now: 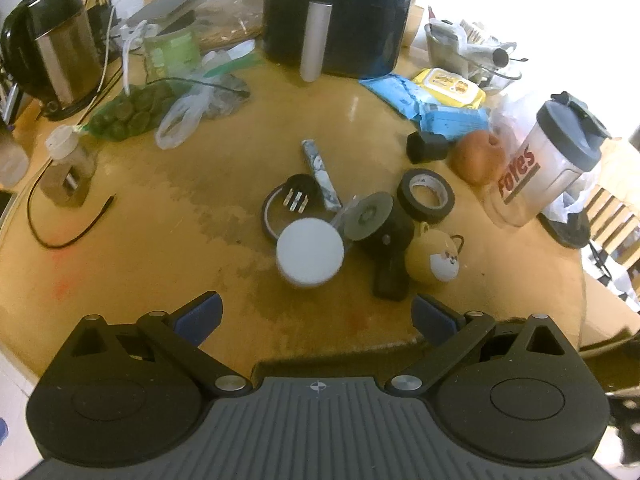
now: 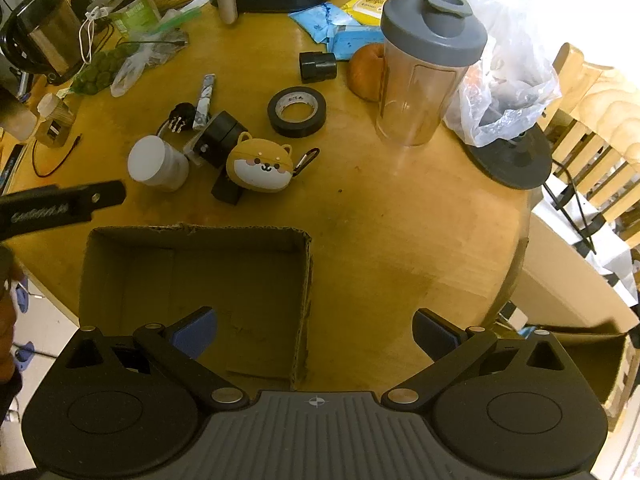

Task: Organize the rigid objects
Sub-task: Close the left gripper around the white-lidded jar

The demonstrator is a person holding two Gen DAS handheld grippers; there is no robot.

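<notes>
A cluster of small rigid objects lies mid-table: a white-lidded jar [image 1: 310,252] [image 2: 158,164], a black tape roll [image 1: 426,195] [image 2: 297,111], a dog-face case [image 1: 434,256] [image 2: 260,165], a black cylindrical gadget [image 1: 380,224] [image 2: 218,138], a patterned stick [image 1: 321,175] [image 2: 204,96], a black plug [image 1: 298,196] and a small black block [image 1: 426,146] [image 2: 318,66]. An open cardboard box [image 2: 192,240] stands empty at the table's near edge. My left gripper [image 1: 318,316] is open, just short of the jar. My right gripper [image 2: 314,334] is open above the box's right wall.
An air fryer [image 1: 340,16], kettle [image 1: 52,48], shaker bottle [image 1: 556,160] [image 2: 428,64], an apple [image 1: 478,156], wipe packs [image 1: 448,88], plastic bags [image 2: 504,80] and cables crowd the table's far side. A chair [image 2: 592,152] stands to the right. The left gripper's arm [image 2: 60,208] shows at the right view's left.
</notes>
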